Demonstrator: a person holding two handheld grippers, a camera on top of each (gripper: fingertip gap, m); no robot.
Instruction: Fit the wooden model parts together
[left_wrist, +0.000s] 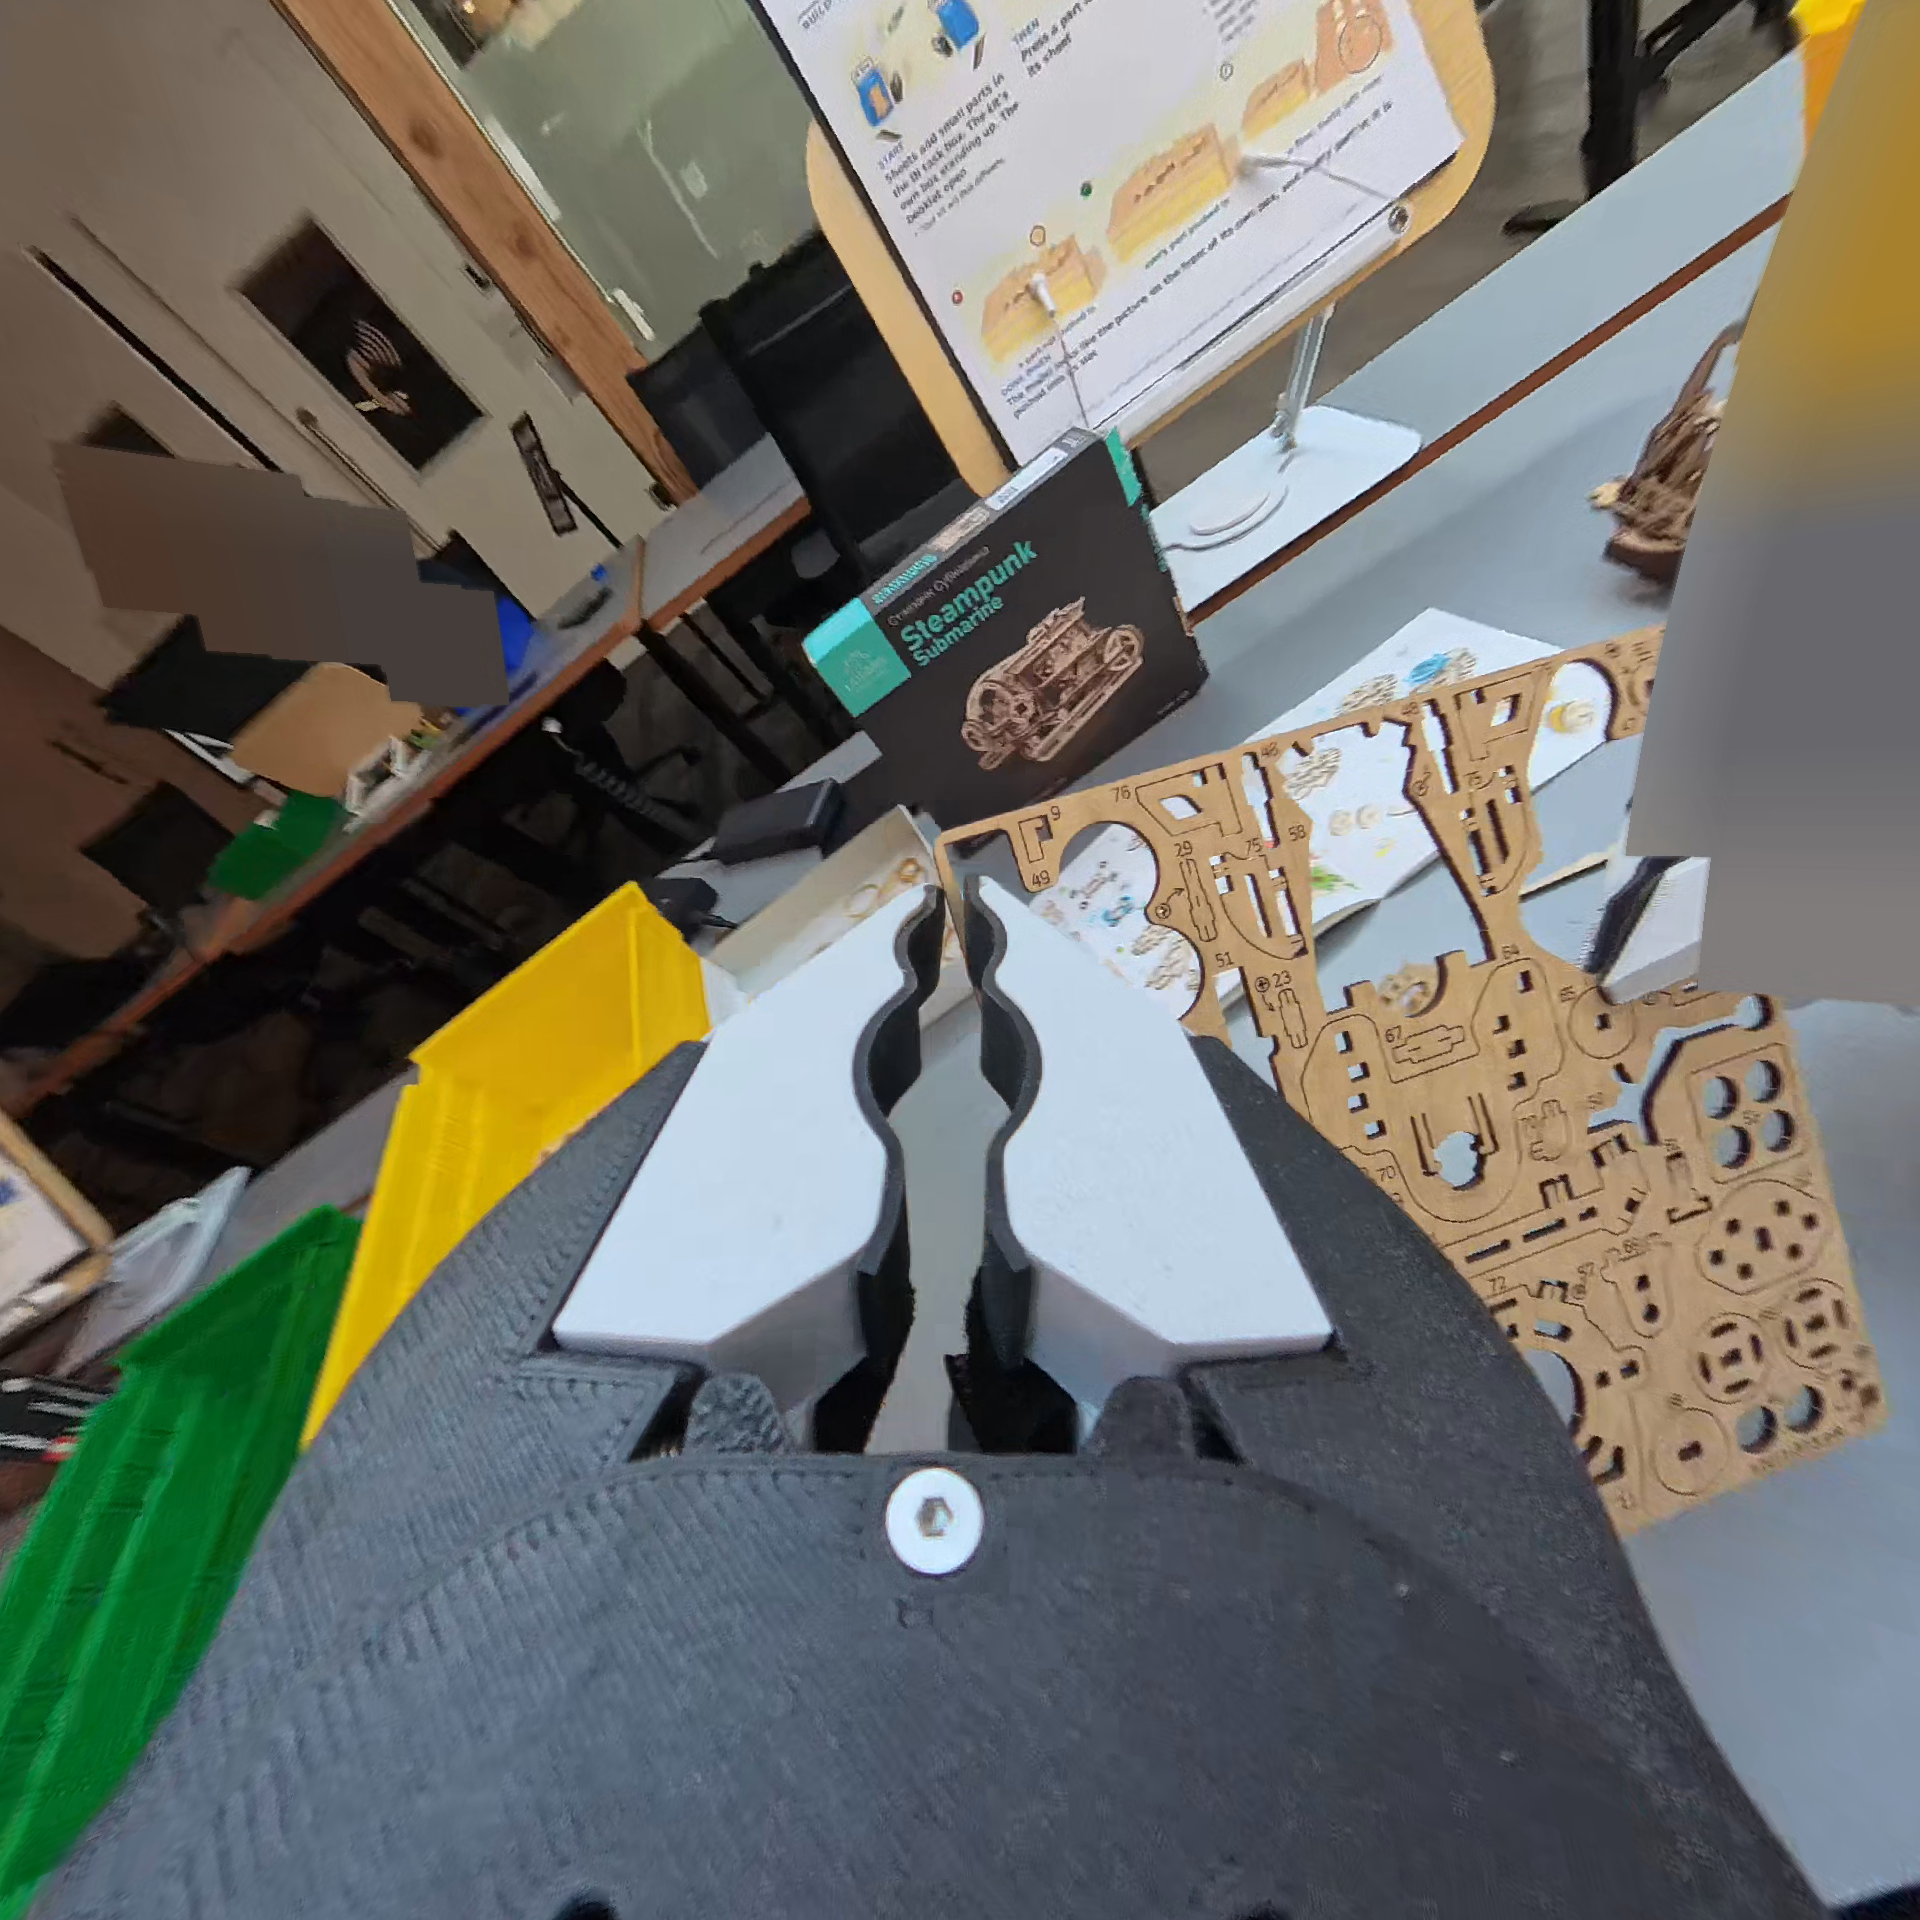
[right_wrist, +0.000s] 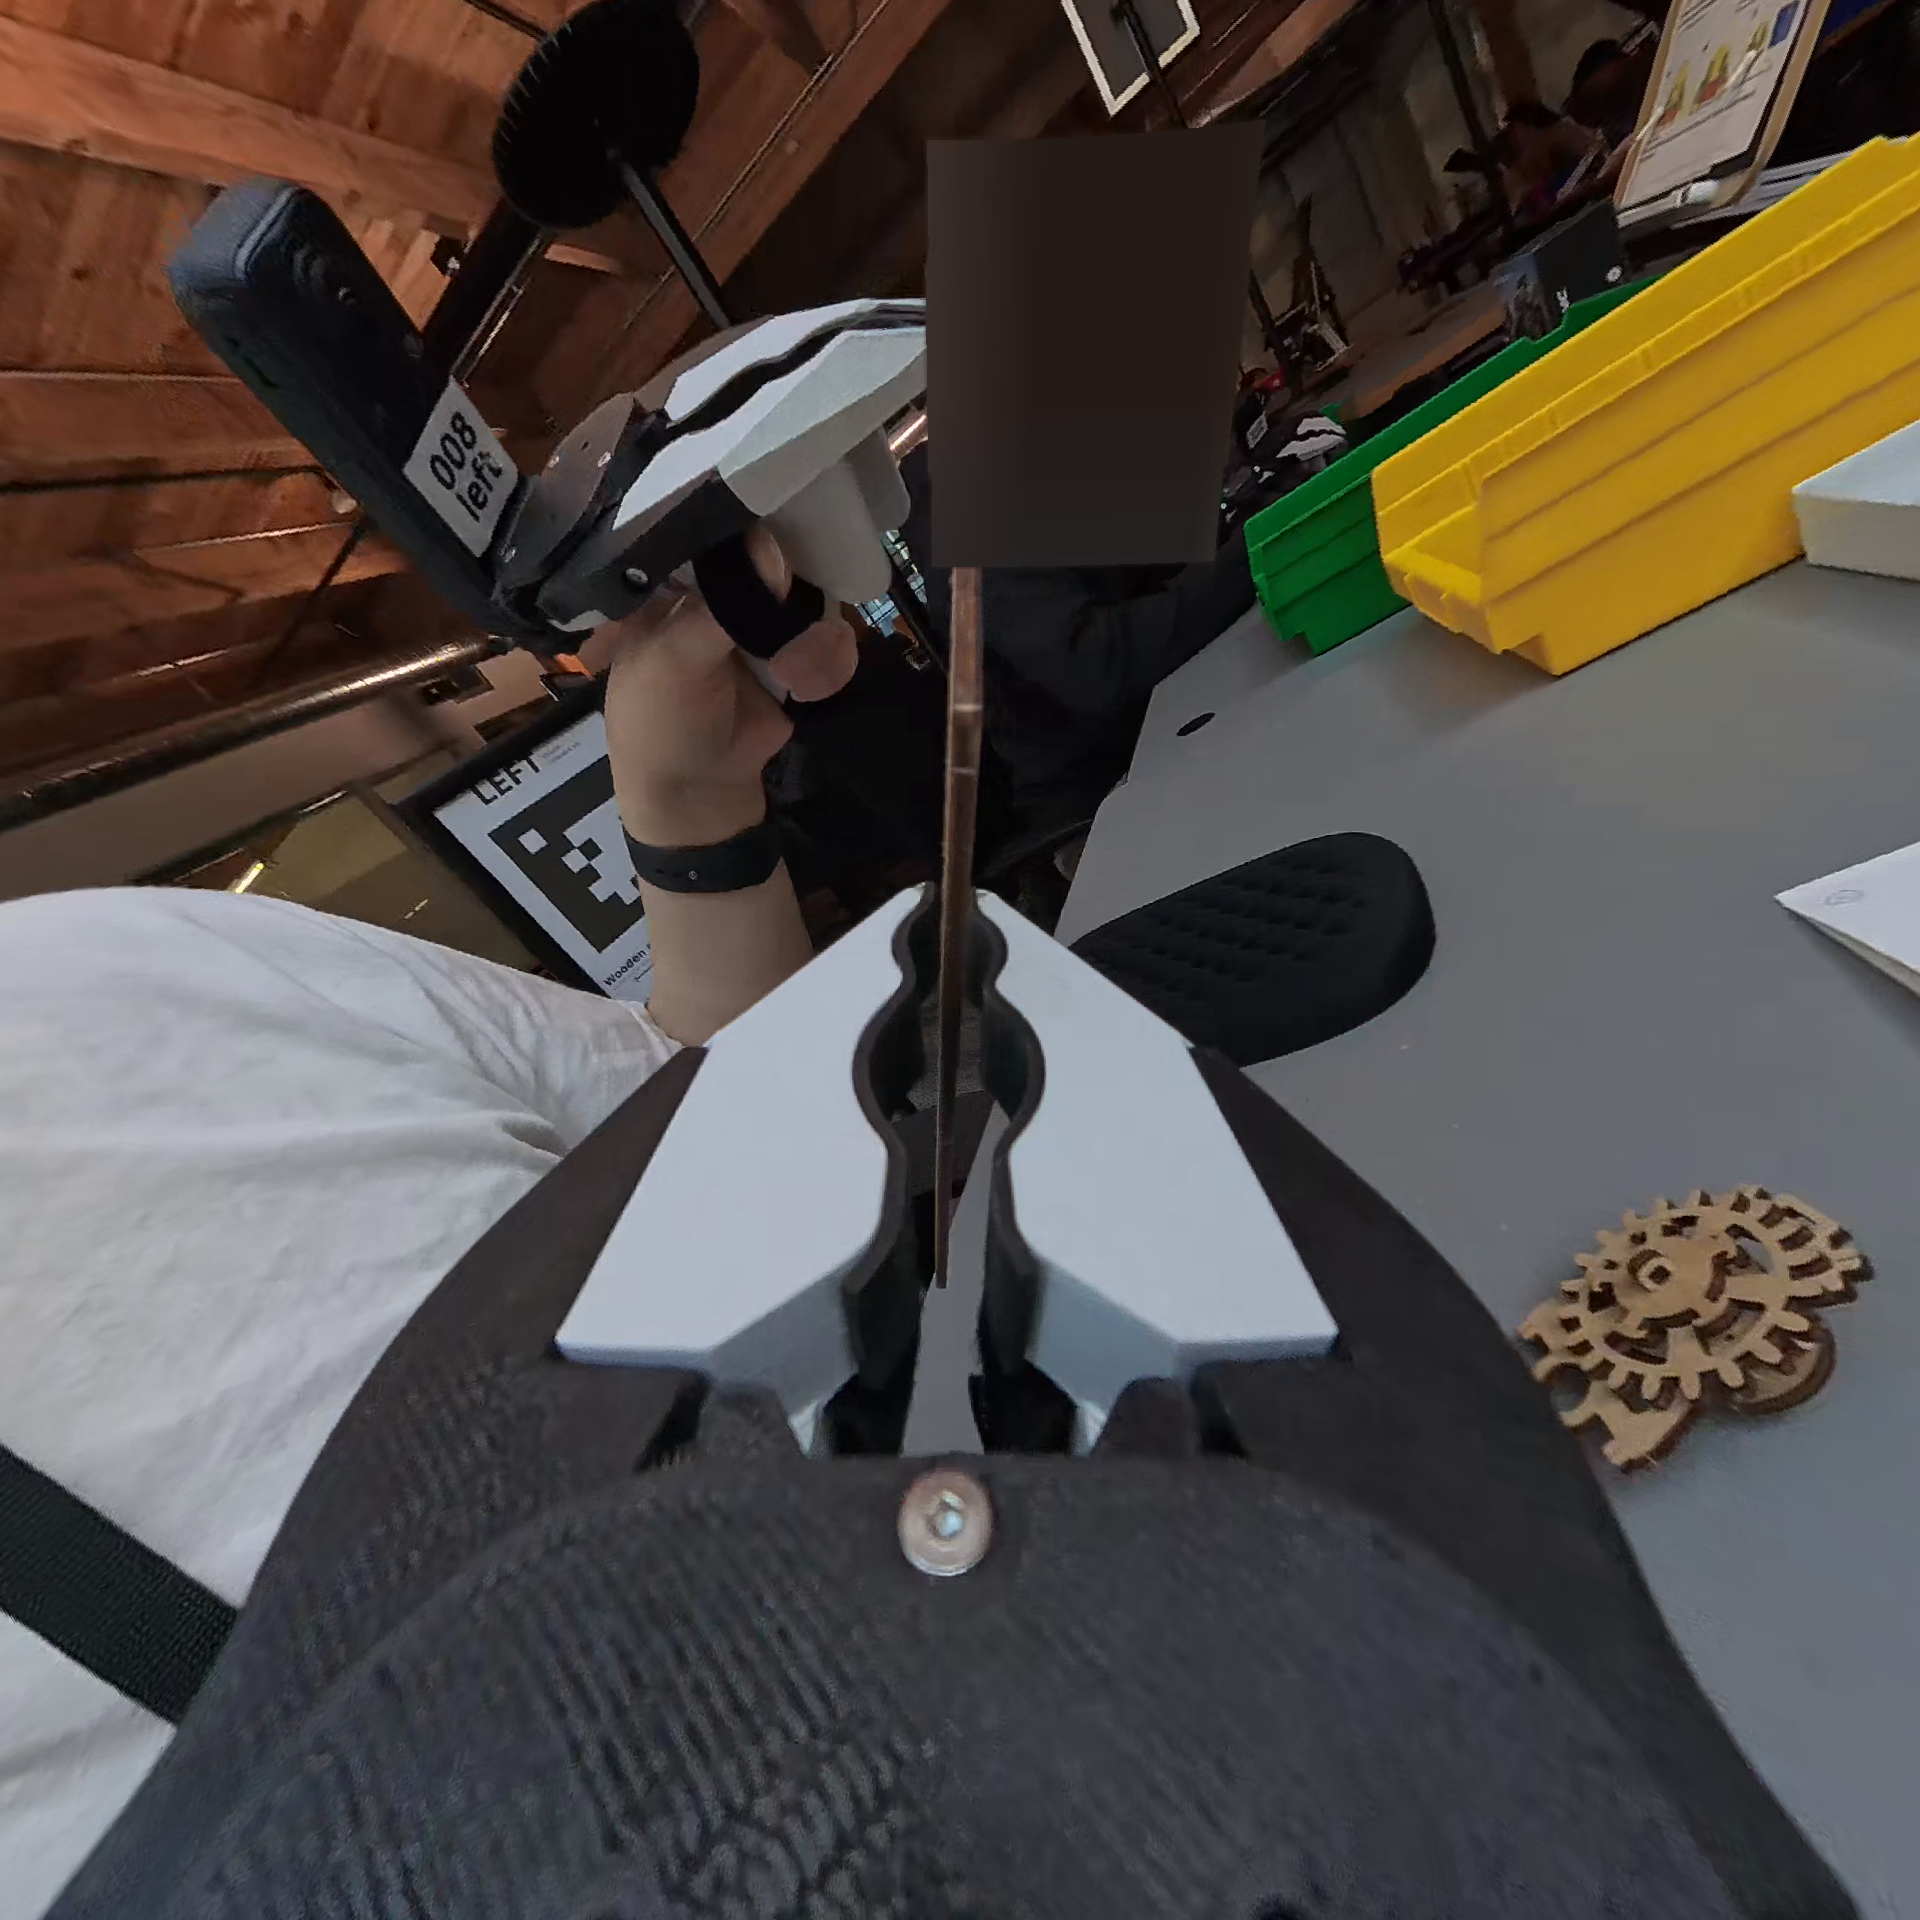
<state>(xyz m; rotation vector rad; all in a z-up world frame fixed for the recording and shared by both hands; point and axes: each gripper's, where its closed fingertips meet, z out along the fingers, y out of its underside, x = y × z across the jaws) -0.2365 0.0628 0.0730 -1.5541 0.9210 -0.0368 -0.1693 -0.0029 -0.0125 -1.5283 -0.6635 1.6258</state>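
Observation:
A laser-cut wooden parts sheet (left_wrist: 1455, 1081) with several numbered parts and empty cut-outs hangs above the grey table (left_wrist: 1766, 1662). My right gripper (right_wrist: 951, 904) is shut on this sheet (right_wrist: 961, 779), which stands edge-on between its fingers. My left gripper (left_wrist: 956, 899) is shut and empty, its tips in front of the sheet's upper left corner. Its body (right_wrist: 644, 488) shows in the right wrist view, held in a hand; a patch hides its tips. A small assembly of wooden gears (right_wrist: 1694, 1320) lies on the table to the right.
A yellow bin (left_wrist: 540, 1049) and a green bin (left_wrist: 156, 1455) stand at the left. A dark kit box (left_wrist: 1018, 665), an open booklet (left_wrist: 1382, 769), an instruction board on a stand (left_wrist: 1143, 187) and a partly built wooden model (left_wrist: 1673, 468) stand behind. A black chair part (right_wrist: 1257, 935) sits at the table edge.

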